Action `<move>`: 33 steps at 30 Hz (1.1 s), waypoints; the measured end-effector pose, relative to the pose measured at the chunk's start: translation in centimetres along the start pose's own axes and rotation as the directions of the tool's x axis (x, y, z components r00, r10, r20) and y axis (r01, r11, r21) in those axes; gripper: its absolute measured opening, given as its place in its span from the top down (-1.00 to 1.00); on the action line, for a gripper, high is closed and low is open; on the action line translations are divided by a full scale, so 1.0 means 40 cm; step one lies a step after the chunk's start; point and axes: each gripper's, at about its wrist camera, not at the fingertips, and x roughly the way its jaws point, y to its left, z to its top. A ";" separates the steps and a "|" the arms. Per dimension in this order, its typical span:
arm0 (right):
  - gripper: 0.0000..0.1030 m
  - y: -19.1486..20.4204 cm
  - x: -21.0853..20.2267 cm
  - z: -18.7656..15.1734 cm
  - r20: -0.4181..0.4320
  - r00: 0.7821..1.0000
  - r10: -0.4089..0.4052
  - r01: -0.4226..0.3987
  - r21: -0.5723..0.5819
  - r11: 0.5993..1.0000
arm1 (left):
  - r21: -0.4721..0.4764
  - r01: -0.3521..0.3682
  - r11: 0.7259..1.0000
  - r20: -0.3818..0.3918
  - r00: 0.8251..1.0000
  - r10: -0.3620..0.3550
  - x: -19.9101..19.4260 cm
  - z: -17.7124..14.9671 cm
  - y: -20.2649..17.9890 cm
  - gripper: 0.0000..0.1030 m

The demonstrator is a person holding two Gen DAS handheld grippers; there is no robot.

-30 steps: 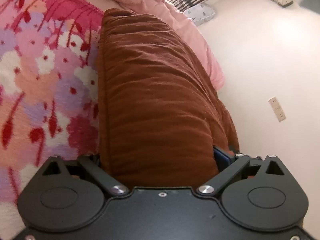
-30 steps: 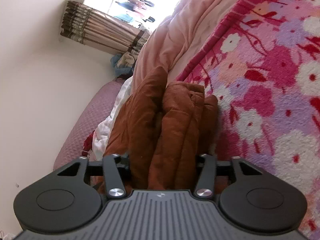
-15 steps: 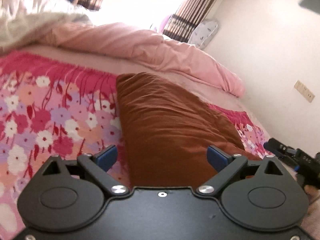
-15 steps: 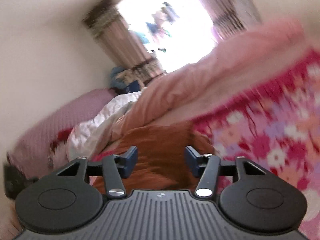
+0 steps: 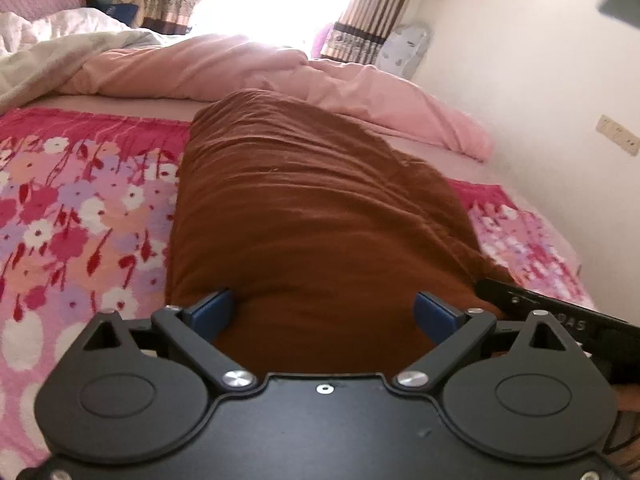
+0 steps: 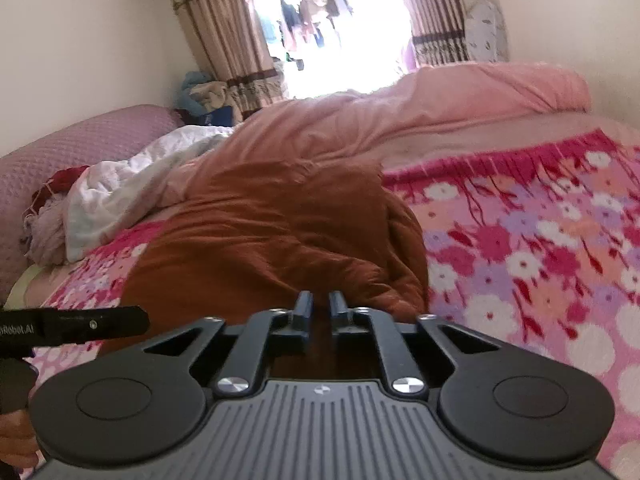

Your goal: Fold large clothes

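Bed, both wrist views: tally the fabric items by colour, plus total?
Brown: 1, folded brown garment
Pink: 1, pink duvet
White: 1, white quilt
Floral pink: 1, floral blanket
Purple: 1, purple pillow
Total: 5

Brown garment (image 5: 304, 216) is lying folded into a thick, wrinkled, oblong bundle on the pink floral blanket, running from near edge toward the far pink quilt. In the right wrist view the bundle (image 6: 280, 240) is showing stacked layers along its right side.
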 end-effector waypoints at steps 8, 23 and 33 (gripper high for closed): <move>0.83 -0.008 -0.002 -0.013 -0.004 1.000 0.025 -0.025 0.034 0.999 | 0.005 -0.005 1.000 -0.019 1.000 0.006 -0.007 0.008 0.008 -0.95; 0.50 0.053 0.068 0.165 0.030 1.000 0.004 -0.003 -0.034 0.999 | 0.075 -0.048 0.996 0.062 0.997 0.043 0.062 0.236 0.017 -0.95; 0.57 -0.006 0.232 0.159 -0.095 0.993 -0.077 0.077 0.002 0.997 | 0.039 -0.027 0.999 -0.092 0.995 0.031 0.239 0.239 0.057 -0.95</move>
